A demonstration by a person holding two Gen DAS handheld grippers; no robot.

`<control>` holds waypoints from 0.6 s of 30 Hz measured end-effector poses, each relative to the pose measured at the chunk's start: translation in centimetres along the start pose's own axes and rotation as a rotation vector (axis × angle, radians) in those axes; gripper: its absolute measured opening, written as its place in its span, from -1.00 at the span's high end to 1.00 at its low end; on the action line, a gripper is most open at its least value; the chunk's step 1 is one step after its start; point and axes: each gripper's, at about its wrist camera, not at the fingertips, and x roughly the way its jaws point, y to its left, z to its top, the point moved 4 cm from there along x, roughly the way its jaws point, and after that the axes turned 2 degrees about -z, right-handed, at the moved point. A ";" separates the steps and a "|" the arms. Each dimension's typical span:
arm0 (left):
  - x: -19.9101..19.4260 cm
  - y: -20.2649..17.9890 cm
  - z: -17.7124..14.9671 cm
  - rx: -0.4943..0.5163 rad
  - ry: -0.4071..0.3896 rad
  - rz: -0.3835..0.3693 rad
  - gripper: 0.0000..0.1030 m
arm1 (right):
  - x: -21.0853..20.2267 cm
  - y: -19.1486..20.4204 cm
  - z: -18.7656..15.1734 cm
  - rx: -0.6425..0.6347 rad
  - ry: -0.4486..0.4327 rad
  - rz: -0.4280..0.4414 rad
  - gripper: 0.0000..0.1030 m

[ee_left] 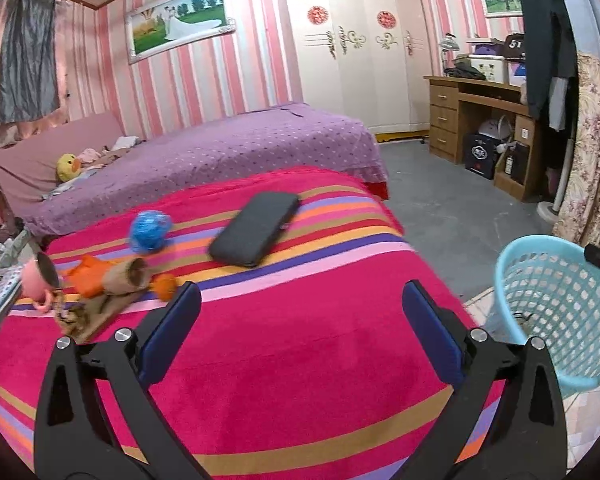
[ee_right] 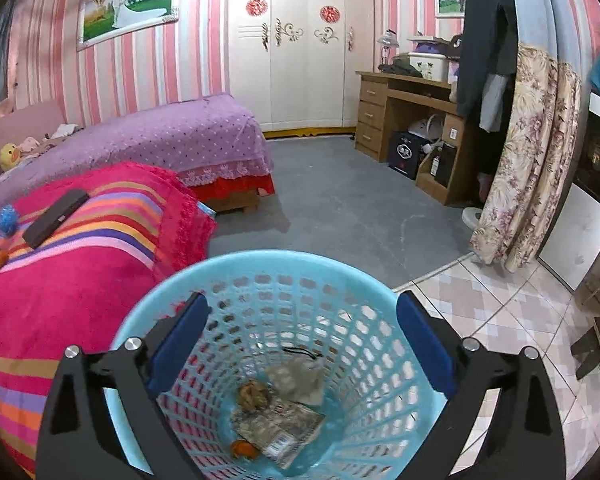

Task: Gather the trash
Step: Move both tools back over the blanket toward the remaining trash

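We are holding the right gripper (ee_right: 302,312) over the blue basket (ee_right: 204,280); its jaws are standing wide apart with nothing between them; down in the basket we are seeing a crumpled wrapper (ee_right: 298,376), a brown scrunched lump (ee_right: 254,396), a flat printed packet (ee_right: 280,424) and a small orange bit (ee_right: 242,450), all lying close together on the bottom.

We are holding the left gripper (ee_left: 302,304) over the bright striped blanket (ee_left: 300,360); its jaws are wide apart too, and empty; the basket (ee_left: 556,308) is standing on the floor just beside the blanket, at the right.

A little farther on, at the left edge of the blanket, more trash is waiting; a cardboard tube (ee_left: 126,276) is lying on its side, touching an orange scrap (ee_left: 90,276); another orange bit (ee_left: 165,286) is just beside the tube; a pink cup (ee_left: 40,276) is tipped over near them; brown crumpled paper (ee_left: 80,318) is lying in front of the tube.

Past those, a blue fuzzy ball (ee_left: 150,230) is sitting near a flat black case (ee_left: 256,234).

Far back, a purple bed (ee_left: 220,148) is holding a yellow duck toy (ee_left: 68,166); a white wardrobe (ee_left: 356,48) and a wooden desk (ee_left: 460,112) are standing by the striped wall.
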 end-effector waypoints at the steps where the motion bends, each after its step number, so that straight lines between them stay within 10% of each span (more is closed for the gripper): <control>1: -0.3 0.9 -0.1 -0.003 -0.001 0.002 -0.89 | -0.3 0.7 0.2 -0.005 -0.007 0.006 -0.81; 18: -0.4 14.9 -3.1 -0.117 0.033 0.104 -0.89 | -2.3 13.5 0.7 -0.088 -0.057 0.146 -0.81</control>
